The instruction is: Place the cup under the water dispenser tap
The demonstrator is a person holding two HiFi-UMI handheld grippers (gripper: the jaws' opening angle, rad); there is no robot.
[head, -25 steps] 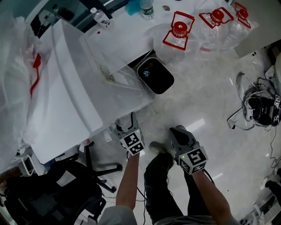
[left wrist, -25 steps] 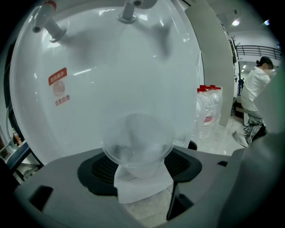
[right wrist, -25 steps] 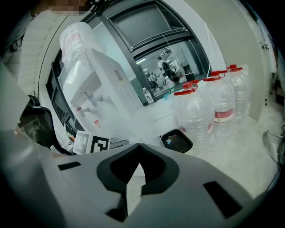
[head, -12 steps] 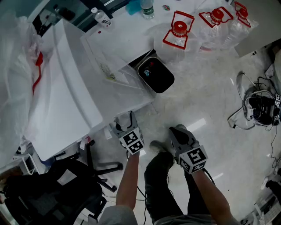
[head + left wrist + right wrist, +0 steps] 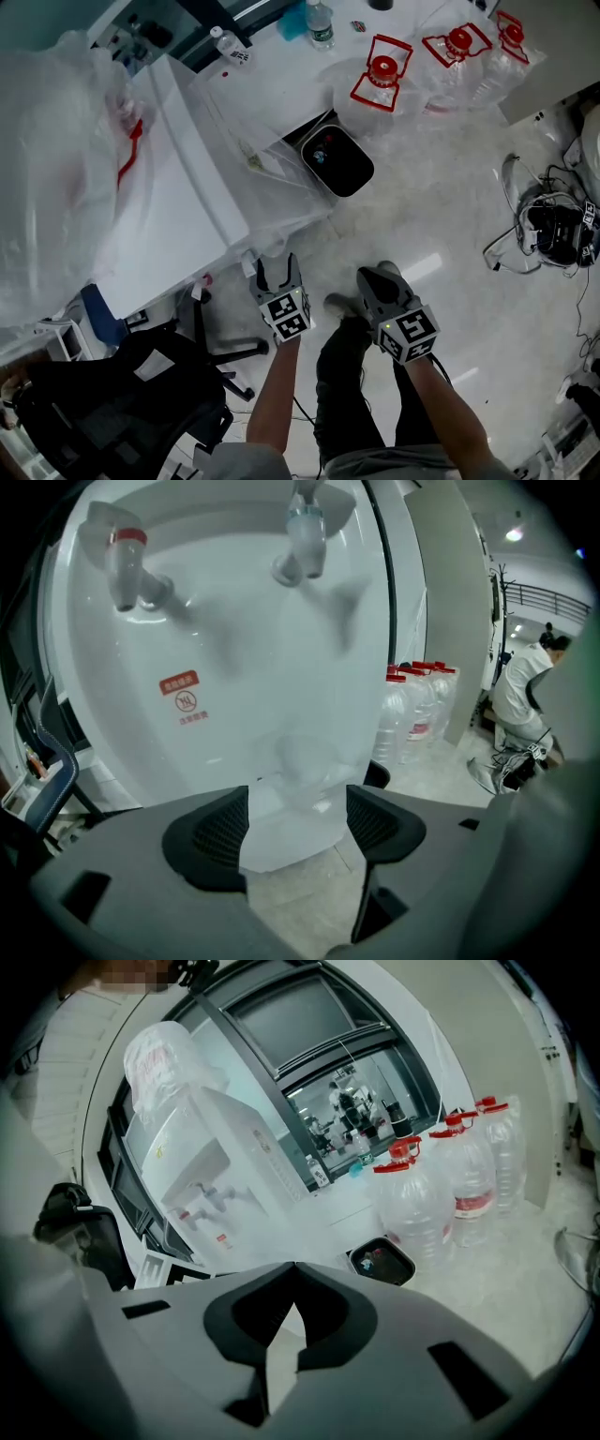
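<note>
My left gripper (image 5: 298,829) has its jaws partway apart, clamped on the sides of a clear plastic cup (image 5: 302,775). The cup faces the recessed front of the white water dispenser (image 5: 225,658). The blue-banded tap (image 5: 305,536) hangs at 12 o'clock above it and the red-banded tap (image 5: 127,560) at 10 o'clock, with open room between cup and taps. My right gripper (image 5: 294,1288) is pressed closed on nothing, over bare floor. From above, a black waste bin (image 5: 337,161) sits at 1 o'clock, just beside the dispenser. Clear water jugs with red caps (image 5: 380,80) stand beyond it, and a black office chair (image 5: 122,403) is at 8 o'clock. The cup's rim is hard to trace, and I cannot tell whether it is beneath a tap.
</note>
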